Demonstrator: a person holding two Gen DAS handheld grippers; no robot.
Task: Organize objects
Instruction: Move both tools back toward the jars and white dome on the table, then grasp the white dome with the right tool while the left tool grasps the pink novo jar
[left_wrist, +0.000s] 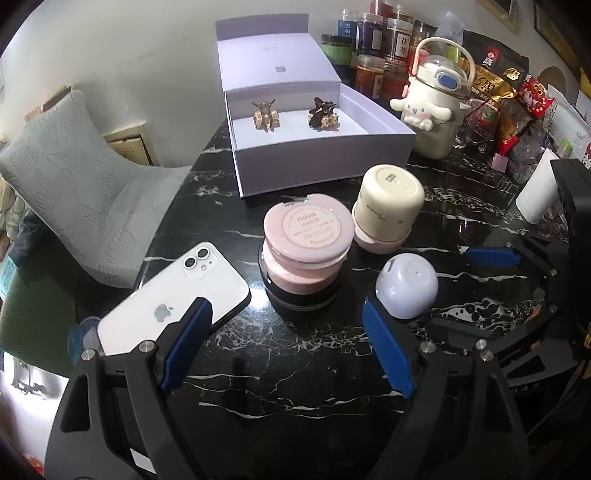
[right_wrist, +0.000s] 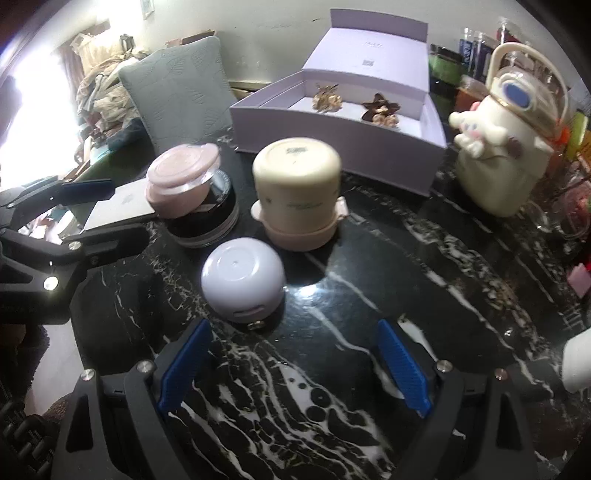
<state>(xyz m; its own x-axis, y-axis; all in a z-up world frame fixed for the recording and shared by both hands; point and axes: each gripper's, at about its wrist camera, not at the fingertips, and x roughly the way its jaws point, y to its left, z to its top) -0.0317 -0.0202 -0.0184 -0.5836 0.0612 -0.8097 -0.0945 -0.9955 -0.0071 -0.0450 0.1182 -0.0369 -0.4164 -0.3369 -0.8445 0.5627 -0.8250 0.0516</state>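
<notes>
Open lilac box (left_wrist: 317, 162) at back of black marble table (left_wrist: 295, 387), lid propped upright behind; taken as landmark. Inside, two small hair clips (left_wrist: 264, 114) side by side on the tray, well apart from each other, probably already sorted. Just in front of box: cream jar (left_wrist: 388, 199) upside down on a pink dish, base label up; to its left, pink round compact (left_wrist: 306, 230) stacked askew on a black jar (left_wrist: 295, 295), likely parked there, not stable-looking. Nearer than those, further from box: small white dome-shaped gadget (right_wrist: 242, 280), lying loose on the marble. White phone (left_wrist: 173, 299) face down, front-left of box, corner over table edge. Cartoon dog bottle (left_wrist: 428, 110) right of box, upright; jars and snack packets behind, seemingly clutter, not part of job. Left gripper (left_wrist: 288, 347) with jaws wide, nothing between, hanging over bare marble in front of the black jar. Right gripper (right_wrist: 291, 365) likewise wide and empty, near the dome gadget, which sits just beyond its left pad. Guess: loose items in front destined for box; nothing grasped yet.
</notes>
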